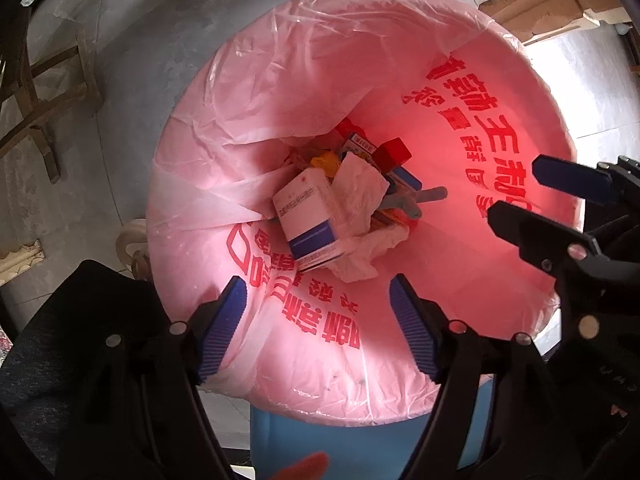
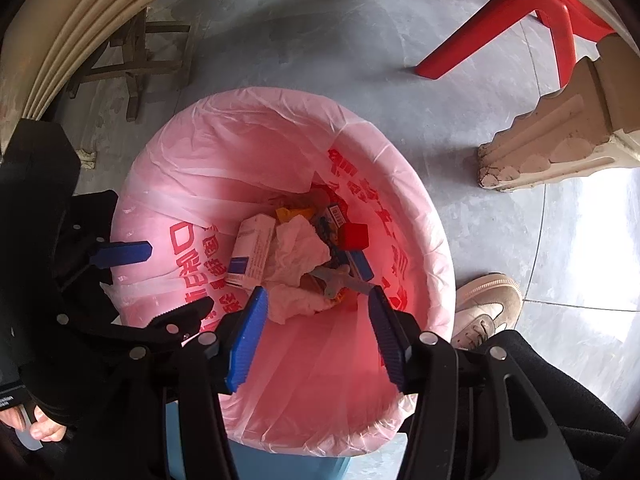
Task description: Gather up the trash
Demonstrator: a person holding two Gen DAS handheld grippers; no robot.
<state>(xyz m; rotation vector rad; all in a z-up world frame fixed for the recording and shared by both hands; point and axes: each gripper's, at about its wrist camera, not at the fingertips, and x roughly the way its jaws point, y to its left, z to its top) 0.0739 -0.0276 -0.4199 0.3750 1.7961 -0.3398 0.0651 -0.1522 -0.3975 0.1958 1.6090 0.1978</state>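
Note:
A blue bin lined with a pink bag printed in red stands on the floor below both grippers. At its bottom lie a white and blue box, crumpled tissue, a red cube, a grey plastic piece and other small packaging. My left gripper hangs over the near rim, open, with nothing between its fingers. My right gripper points down into the bag, open and empty, above the tissue and box. Each gripper shows in the other's view: right gripper, left gripper.
Red chair legs stand beyond the bin. A wooden stool is at the far left and a carved furniture foot at the right. The person's shoe rests beside the bin on the grey tiled floor.

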